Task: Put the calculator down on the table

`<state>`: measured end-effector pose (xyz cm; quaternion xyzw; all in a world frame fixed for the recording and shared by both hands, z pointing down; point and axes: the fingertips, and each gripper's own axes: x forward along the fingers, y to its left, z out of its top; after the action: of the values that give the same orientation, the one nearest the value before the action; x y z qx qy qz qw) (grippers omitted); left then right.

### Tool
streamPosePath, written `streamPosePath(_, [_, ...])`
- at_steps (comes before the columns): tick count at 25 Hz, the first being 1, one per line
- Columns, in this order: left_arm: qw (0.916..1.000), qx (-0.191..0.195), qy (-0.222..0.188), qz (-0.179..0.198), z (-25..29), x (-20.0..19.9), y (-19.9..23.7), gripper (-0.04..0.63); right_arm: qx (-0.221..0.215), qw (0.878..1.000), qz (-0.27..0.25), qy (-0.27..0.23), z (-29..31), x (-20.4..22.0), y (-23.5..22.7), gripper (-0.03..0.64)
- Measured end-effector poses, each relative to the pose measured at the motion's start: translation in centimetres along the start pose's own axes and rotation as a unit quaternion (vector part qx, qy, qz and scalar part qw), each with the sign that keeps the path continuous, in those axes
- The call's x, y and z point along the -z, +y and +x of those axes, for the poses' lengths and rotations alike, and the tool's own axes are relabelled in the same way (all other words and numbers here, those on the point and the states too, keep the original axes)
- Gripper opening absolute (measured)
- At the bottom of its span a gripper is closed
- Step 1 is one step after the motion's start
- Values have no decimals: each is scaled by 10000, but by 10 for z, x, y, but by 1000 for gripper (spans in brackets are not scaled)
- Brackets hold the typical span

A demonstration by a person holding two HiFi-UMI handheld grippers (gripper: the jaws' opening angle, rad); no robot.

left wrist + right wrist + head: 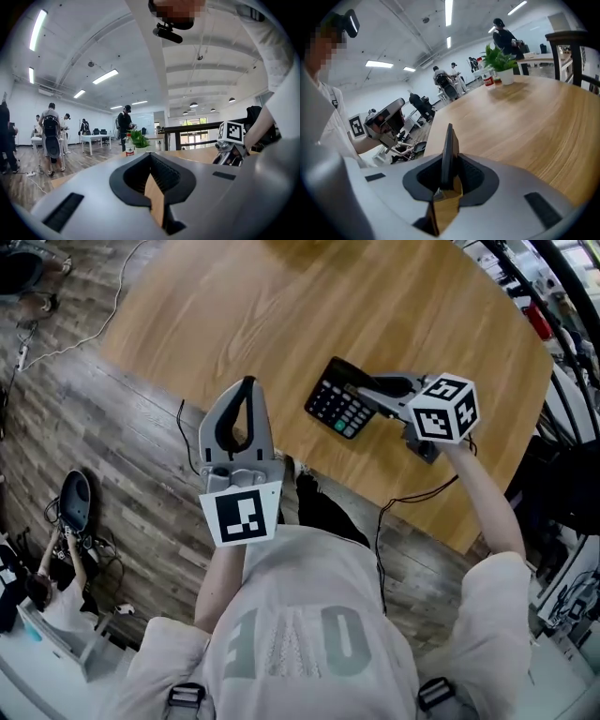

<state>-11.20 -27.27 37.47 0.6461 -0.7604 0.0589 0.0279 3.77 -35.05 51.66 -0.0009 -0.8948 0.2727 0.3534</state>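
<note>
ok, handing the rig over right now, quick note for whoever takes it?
Left gripper: fingers together, empty, held at the near edge of the table.
Right gripper: fingers shut on the calculator, which is tilted low over the table near that edge. Can't tell whether it touches the table.
Done: calculator is over the table.
Left: set it flat, open the fingers, pull back.

A potted plant [500, 60] stands just beside a red-labelled bottle [489, 79].
</note>
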Motion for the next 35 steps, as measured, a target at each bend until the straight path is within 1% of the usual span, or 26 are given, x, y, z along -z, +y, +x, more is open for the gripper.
streamPosePath(3, [9999, -3, 109, -34, 5, -4, -3, 9, -338, 9991, 242, 131, 2, 1, -1, 81])
streamPosePath(6, [9998, 4, 214, -50, 16, -3, -6, 9, -661, 9966, 470, 153, 6, 0, -9, 83])
streamPosePath(9, [9995, 2, 301, -52, 21, 2, -6, 9, -826, 9952, 470, 245, 11, 4, -18, 83])
streamPosePath(12, [9995, 5, 319, -42, 20, -1, -3, 9, -748, 9957, 412, 368, 12, 6, -20, 84])
streamPosePath(19, [9995, 19, 306, 17, 21, 5, -9, 9, -534, 9959, 471, 551, 21, 17, -30, 95])
streamPosePath(23, [9997, 45, 248, 43, 16, -5, -9, 9, -311, 9967, 380, 647, 20, 16, -30, 110])
streamPosePath(25, [9997, 48, 236, 75, 15, -4, -10, 9, -224, 9968, 391, 659, 22, 19, -33, 114])
streamPosePath(27, [9997, 37, 217, 92, 14, -2, -10, 9, -47, 9976, 291, 634, 24, 20, -38, 123])
streamPosePath(29, [9998, 26, 191, 108, 12, 0, -10, 9, 322, 9976, 75, 613, 22, 20, -48, 177])
streamPosePath(30, [9998, 21, 177, 116, 12, -1, -9, 9, 530, 9967, -17, 608, 20, 18, -53, 192])
streamPosePath(33, [9999, 8, 58, 105, 7, -7, -5, 9, 1017, 9935, -145, 487, 8, 8, -62, 202])
streamPosePath(35, [9999, 46, -92, 130, 4, -11, -4, 9, 1367, 9902, -223, 171, -5, -5, -66, 202])
